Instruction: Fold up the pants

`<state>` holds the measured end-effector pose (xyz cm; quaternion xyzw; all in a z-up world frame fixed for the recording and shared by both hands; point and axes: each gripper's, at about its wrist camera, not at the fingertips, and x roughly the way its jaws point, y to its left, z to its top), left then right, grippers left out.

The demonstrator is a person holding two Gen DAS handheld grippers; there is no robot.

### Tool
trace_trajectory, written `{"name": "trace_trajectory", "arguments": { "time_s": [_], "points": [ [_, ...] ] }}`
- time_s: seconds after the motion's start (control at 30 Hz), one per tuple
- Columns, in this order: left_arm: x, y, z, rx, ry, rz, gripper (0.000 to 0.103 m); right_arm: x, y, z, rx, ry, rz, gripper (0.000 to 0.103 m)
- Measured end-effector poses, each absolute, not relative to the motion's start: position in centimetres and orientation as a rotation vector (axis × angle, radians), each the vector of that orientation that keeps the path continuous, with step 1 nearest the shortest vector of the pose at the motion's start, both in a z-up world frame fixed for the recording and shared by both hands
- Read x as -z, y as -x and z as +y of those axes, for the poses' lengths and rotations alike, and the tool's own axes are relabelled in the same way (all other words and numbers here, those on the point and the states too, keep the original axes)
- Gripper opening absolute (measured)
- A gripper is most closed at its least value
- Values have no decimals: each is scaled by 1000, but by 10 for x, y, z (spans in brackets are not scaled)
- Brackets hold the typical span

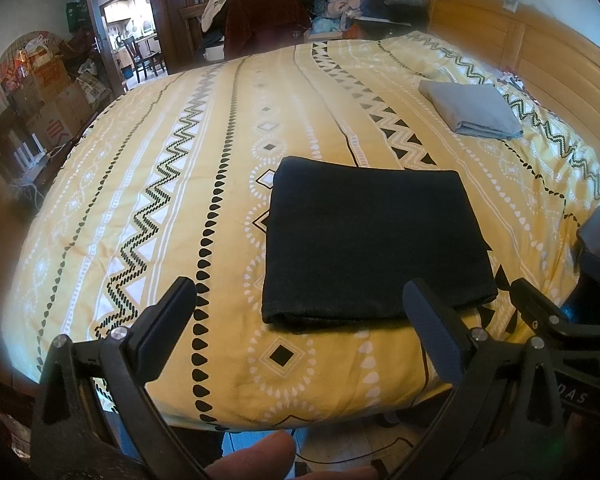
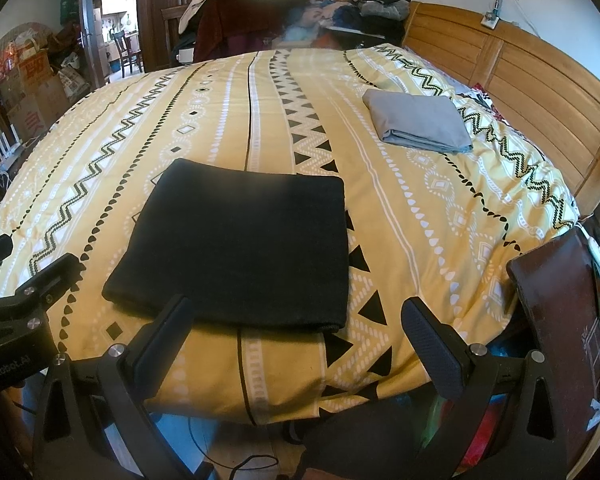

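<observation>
Black pants lie folded into a flat rectangle on the yellow patterned bedspread, near its front edge. The left gripper hovers just short of that folded bundle's near edge, spread wide and holding nothing — the right gripper likewise, gaping and empty. Beyond the pants, toward the wooden headboard, rests a folded grey cloth.

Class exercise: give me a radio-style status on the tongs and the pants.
Left tongs open, empty. Right tongs open, empty. Black pants folded flat on bedspread. Grey folded cloth apart, nothing obstructing.
</observation>
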<state>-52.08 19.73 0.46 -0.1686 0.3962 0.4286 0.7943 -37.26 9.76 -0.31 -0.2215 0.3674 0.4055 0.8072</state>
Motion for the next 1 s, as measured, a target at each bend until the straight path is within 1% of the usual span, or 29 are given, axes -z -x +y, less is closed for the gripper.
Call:
{"name": "trace_trajectory", "arguments": {
  "time_s": [1.0],
  "points": [
    [-4,523,199,-930,350,859,103,7,370,96,-874,477,788,103]
  ]
}}
